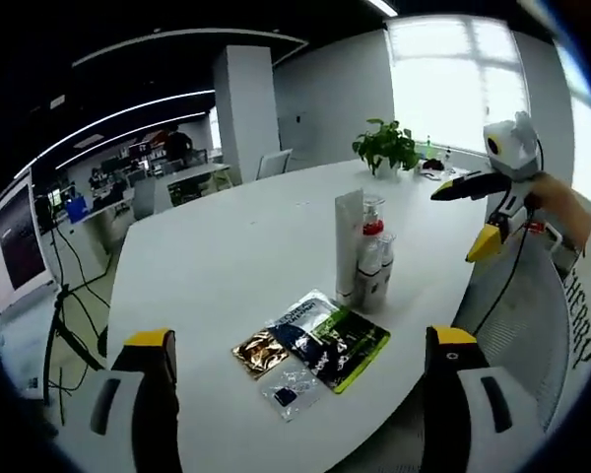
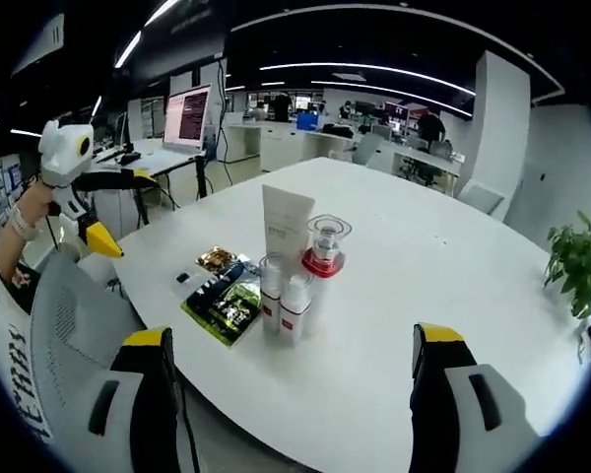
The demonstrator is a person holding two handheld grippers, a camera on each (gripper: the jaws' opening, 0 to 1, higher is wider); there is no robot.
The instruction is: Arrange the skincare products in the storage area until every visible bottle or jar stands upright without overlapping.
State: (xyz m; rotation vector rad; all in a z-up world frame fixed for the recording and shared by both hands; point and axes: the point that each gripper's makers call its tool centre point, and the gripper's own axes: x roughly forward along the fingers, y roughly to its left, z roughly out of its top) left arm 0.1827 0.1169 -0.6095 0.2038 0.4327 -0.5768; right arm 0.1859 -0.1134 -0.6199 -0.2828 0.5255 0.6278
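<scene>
On the white table a tall white tube, a clear bottle with a red collar and two small white bottles stand upright in a tight cluster. The right gripper view has the same tube, red-collared bottle and small bottles. Flat dark and green sachets and a gold one lie beside them. My left gripper hangs open short of the table edge. My right gripper is open too, at the opposite side. Each appears in the other's view, left gripper, right gripper, both held in the air.
A grey mesh chair stands at the table edge near the sachets, also seen as chair. A potted plant sits at the table's far end. Office desks and monitors lie beyond the table.
</scene>
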